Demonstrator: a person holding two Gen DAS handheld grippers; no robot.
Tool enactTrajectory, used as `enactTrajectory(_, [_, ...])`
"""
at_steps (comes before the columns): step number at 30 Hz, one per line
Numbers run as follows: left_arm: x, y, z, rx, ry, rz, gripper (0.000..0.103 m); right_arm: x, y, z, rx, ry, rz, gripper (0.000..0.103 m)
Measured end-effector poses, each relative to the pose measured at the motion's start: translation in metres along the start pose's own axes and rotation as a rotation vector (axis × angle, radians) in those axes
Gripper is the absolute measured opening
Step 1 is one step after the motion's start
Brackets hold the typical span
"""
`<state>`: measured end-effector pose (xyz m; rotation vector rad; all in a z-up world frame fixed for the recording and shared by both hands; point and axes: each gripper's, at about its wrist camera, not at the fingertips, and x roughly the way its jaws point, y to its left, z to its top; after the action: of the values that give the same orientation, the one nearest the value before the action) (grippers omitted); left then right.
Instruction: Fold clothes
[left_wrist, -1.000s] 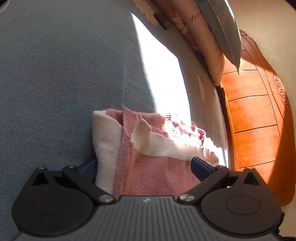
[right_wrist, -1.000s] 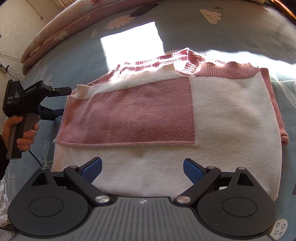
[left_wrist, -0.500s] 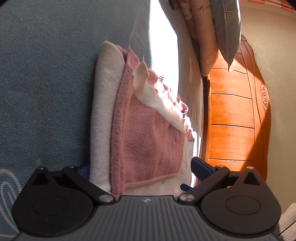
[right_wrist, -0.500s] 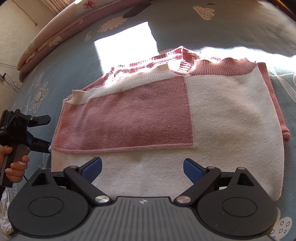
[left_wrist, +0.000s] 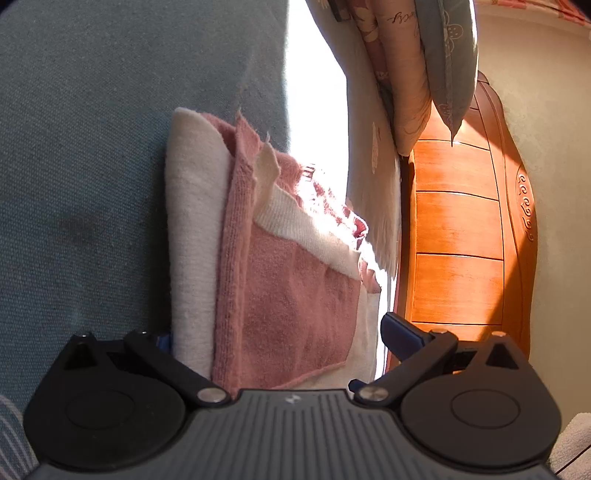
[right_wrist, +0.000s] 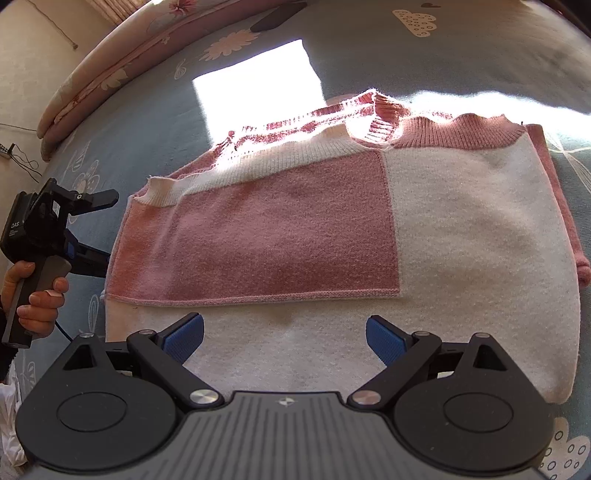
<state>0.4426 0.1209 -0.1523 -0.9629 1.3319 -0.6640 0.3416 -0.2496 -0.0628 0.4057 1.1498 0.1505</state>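
Observation:
A pink and cream sweater (right_wrist: 461, 229) lies flat on the blue bedsheet (right_wrist: 369, 48), with a pink sleeve panel (right_wrist: 288, 236) folded across its front. My right gripper (right_wrist: 284, 326) hovers open over the cream lower part, nothing between its fingers. My left gripper (right_wrist: 110, 228), held by a hand (right_wrist: 35, 306), is open at the sweater's left edge. In the left wrist view the sweater (left_wrist: 288, 295) runs away from the left gripper (left_wrist: 282, 334); its folded edge lies between the spread fingers, and the left fingertip is mostly hidden behind cream cloth.
A rolled floral quilt (right_wrist: 110, 70) and pillows (left_wrist: 443, 62) lie along the bed's head against an orange wooden headboard (left_wrist: 461, 229). A dark flat object (right_wrist: 277, 18) rests near the quilt. A bright sun patch (right_wrist: 255, 96) falls behind the sweater. Cables (right_wrist: 18, 158) hang at the wall.
The left gripper dropped back and away from the sweater's left edge, then returned to it, still open. The right gripper stayed open over the cream lower part.

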Motion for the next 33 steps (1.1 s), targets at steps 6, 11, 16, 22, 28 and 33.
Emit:
enactTrajectory(6, [0.004,-0.004,0.028,0.020,-0.083,-0.007,0.101,0.002,-0.002,0.002,0.009,0.002,0.009,0.097])
enactTrajectory(11, [0.016,-0.007,0.027,0.020,-0.040,-0.025,0.101,-0.002,-0.003,0.000,-0.004,0.003,0.009,0.097])
enactTrajectory(16, [0.016,-0.002,0.005,0.016,0.007,0.015,0.094,-0.010,-0.012,0.004,0.004,-0.023,0.029,0.097])
enactTrajectory(22, [0.020,-0.005,0.016,0.029,0.000,0.117,0.061,-0.017,-0.028,0.012,-0.002,-0.044,0.037,0.097])
enactTrajectory(28, [0.019,0.001,0.017,-0.022,0.007,0.236,0.020,-0.041,-0.067,0.033,0.013,-0.108,-0.014,0.097])
enactTrajectory(33, [0.029,-0.016,0.019,0.061,0.037,0.324,0.022,-0.059,-0.112,0.050,0.043,-0.165,-0.058,0.097])
